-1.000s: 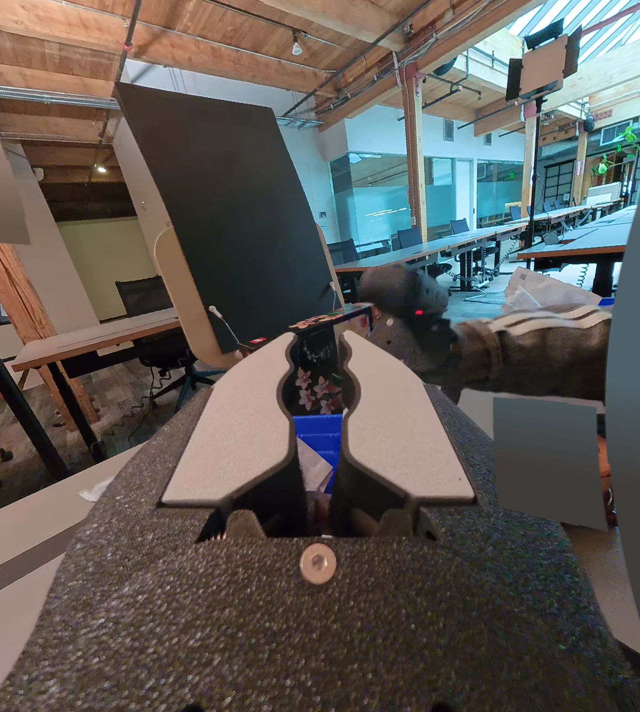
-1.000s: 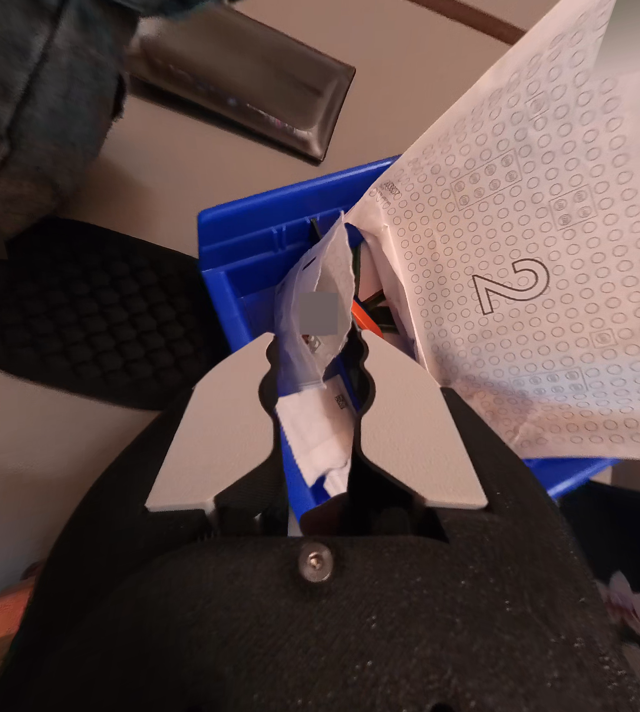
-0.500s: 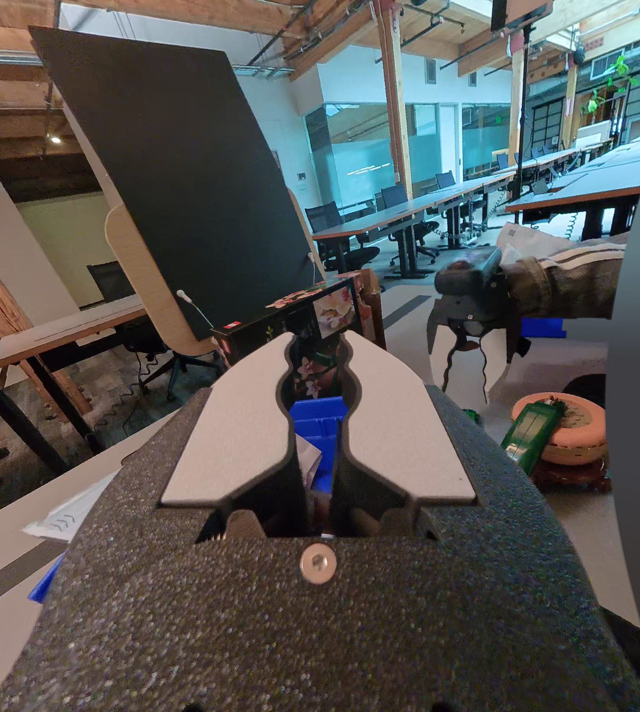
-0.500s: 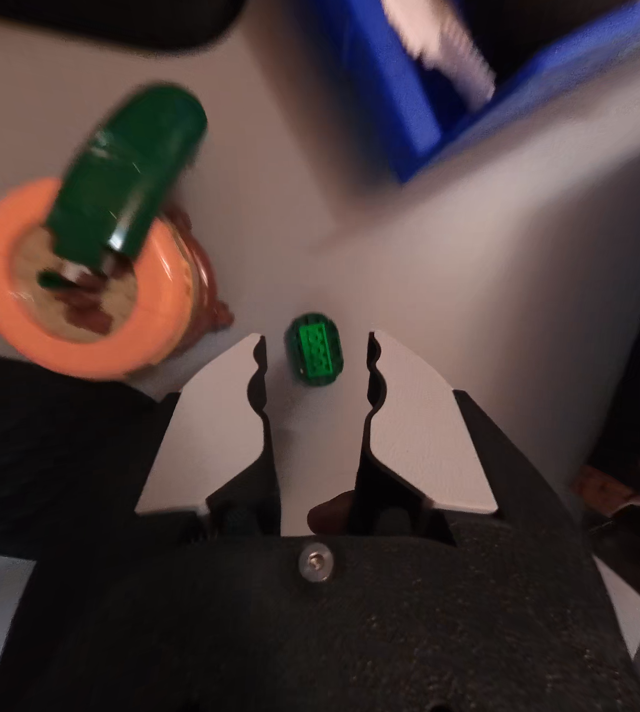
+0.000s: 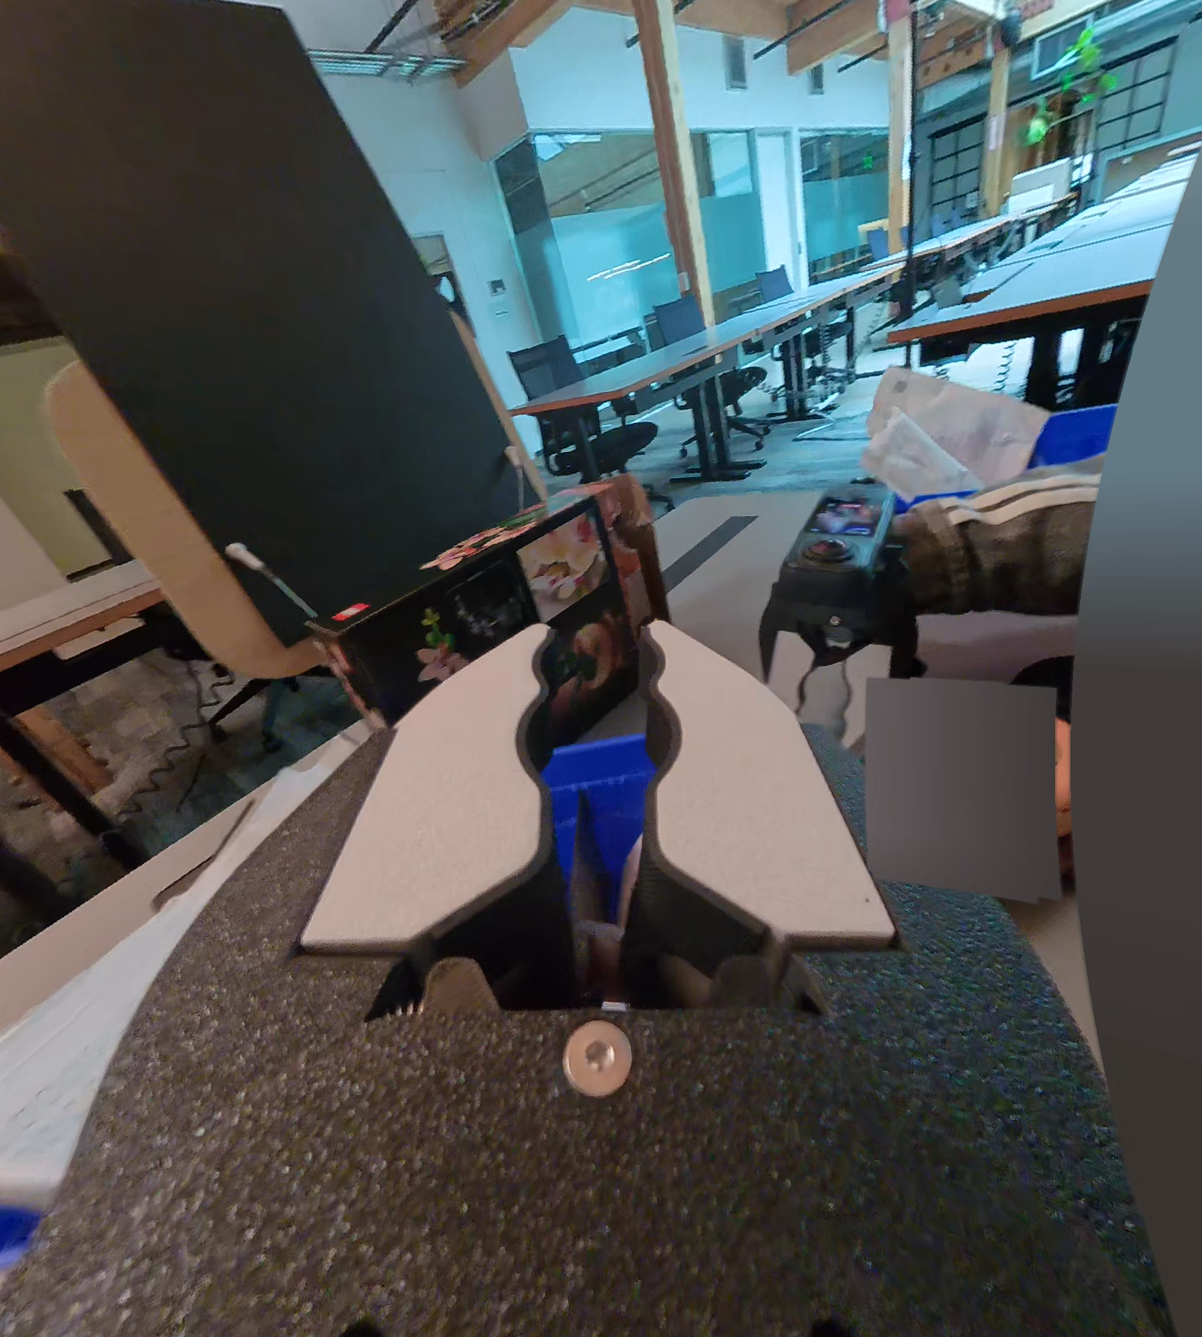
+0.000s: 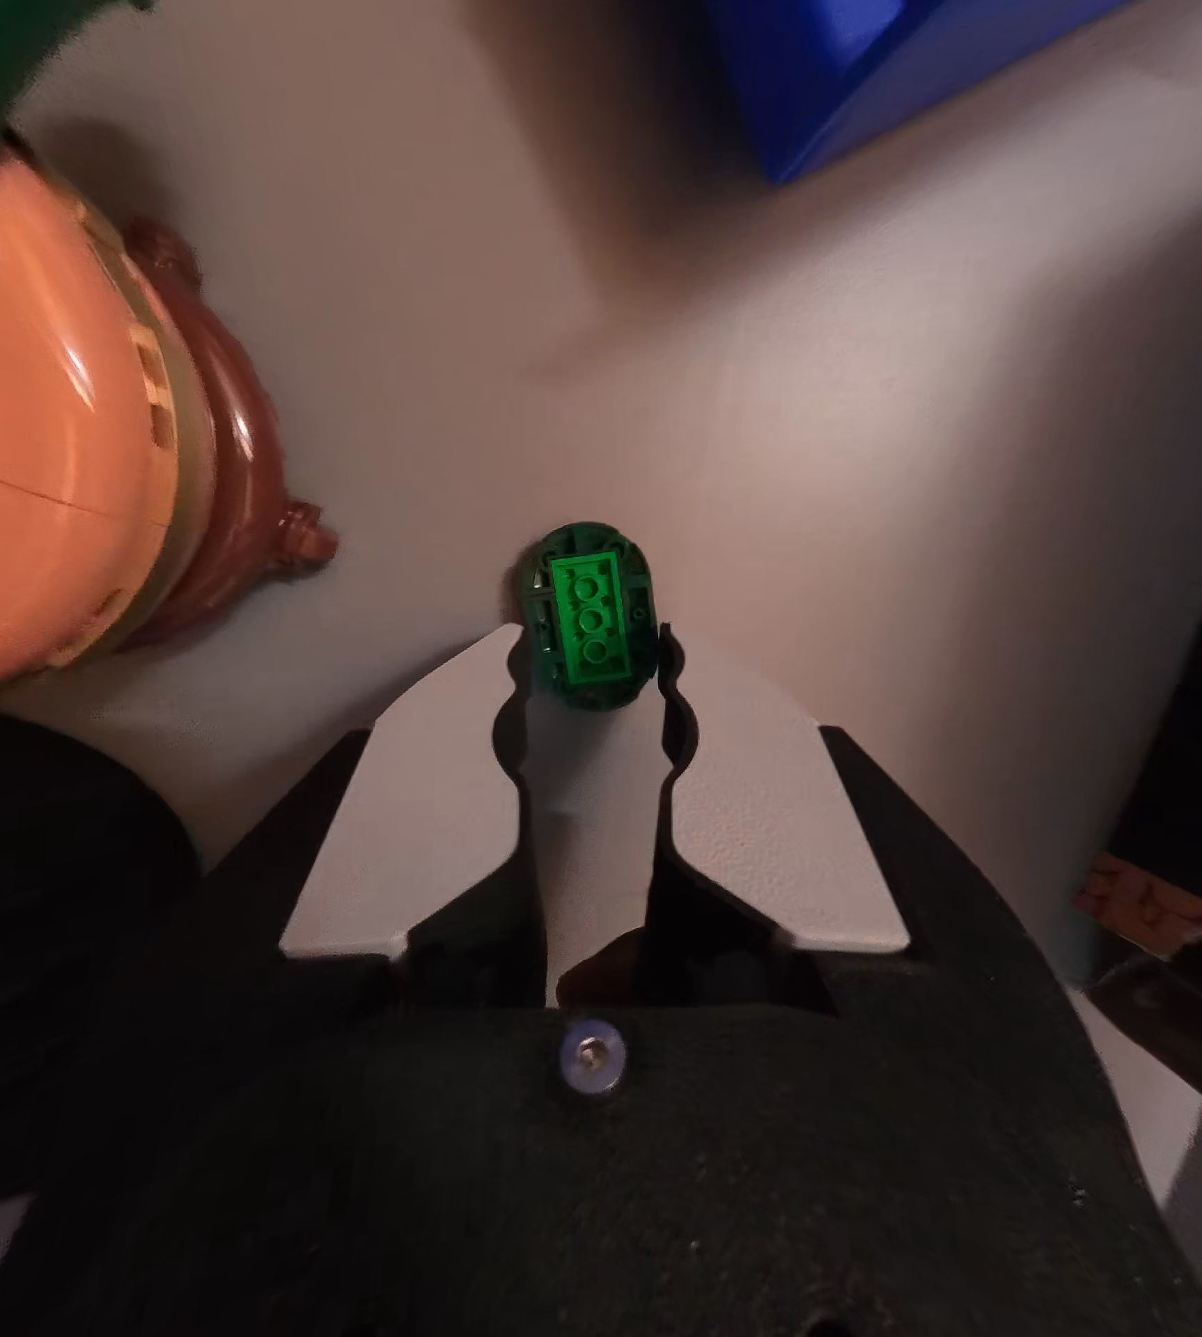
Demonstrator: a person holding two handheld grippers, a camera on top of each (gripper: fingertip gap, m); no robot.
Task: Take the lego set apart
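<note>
Right gripper (image 6: 592,647): points down at the table, jaws parted; its tips flank the near end of the green piece, contact on either side cannot be told.
Green lego piece (image 6: 589,628): small oval dark-green part with a bright green plate on top, lying flat on the grey table (image 6: 837,434).
Lego pot (image 6: 70,463): left of the green piece and apart from it; orange rounded body on a brown footed base, a dark green part above it at the frame's corner.
Blue bin (image 6: 866,79): farther off, upper right, only its corner in view.
Left gripper (image 5: 594,694): held level above the table, jaws a narrow gap apart, nothing between them.
Second blue bin (image 5: 594,778): just beyond the left fingers.
Flowered black box (image 5: 511,615): behind that bin.
Black panel (image 5: 222,289): leaning, farthest back.
</note>
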